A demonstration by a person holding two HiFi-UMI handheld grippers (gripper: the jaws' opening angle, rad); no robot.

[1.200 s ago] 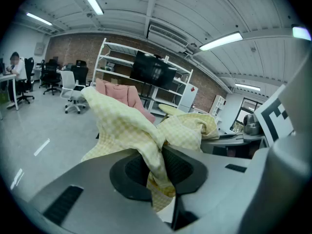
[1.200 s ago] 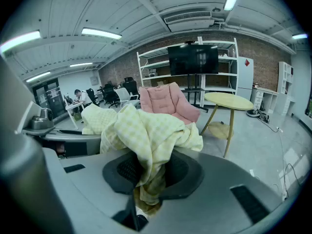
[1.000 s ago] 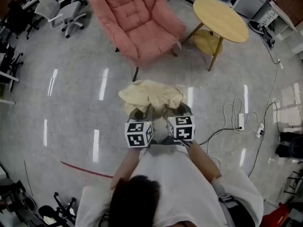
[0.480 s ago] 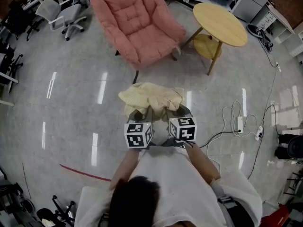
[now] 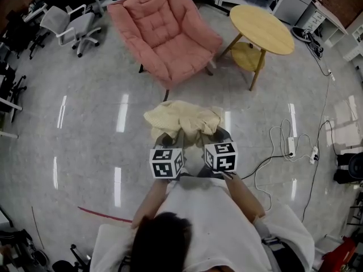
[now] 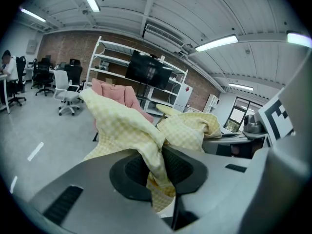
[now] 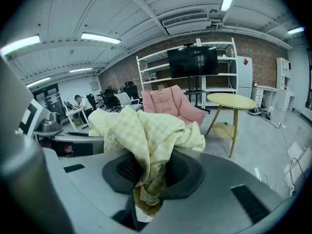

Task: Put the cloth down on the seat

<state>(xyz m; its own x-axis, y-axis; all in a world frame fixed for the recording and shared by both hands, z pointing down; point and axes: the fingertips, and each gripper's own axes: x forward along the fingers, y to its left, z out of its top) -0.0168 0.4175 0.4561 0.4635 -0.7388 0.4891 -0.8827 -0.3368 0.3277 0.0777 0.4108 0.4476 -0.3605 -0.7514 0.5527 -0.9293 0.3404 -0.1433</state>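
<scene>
A pale yellow checked cloth (image 5: 182, 118) hangs bunched in the air between both grippers, above the floor. My left gripper (image 5: 168, 137) is shut on one part of the cloth (image 6: 146, 140), which is pinched between its dark pads. The right gripper (image 5: 212, 134) grips another part of the cloth (image 7: 148, 145) in the same way. The pink cushioned armchair (image 5: 164, 30) stands ahead of me across some floor, and it shows behind the cloth as the pink armchair (image 7: 173, 104) in the right gripper view.
A round wooden side table (image 5: 262, 27) with a lower shelf stands right of the armchair. Office chairs (image 5: 71, 24) sit at the far left. Cables and a power strip (image 5: 291, 146) lie on the floor to my right. A red line (image 5: 105, 215) marks the floor at lower left.
I have stepped a little towards the armchair with the cloth held in both grippers; the chair and table sit slightly nearer in the head view. The grip is unchanged.
</scene>
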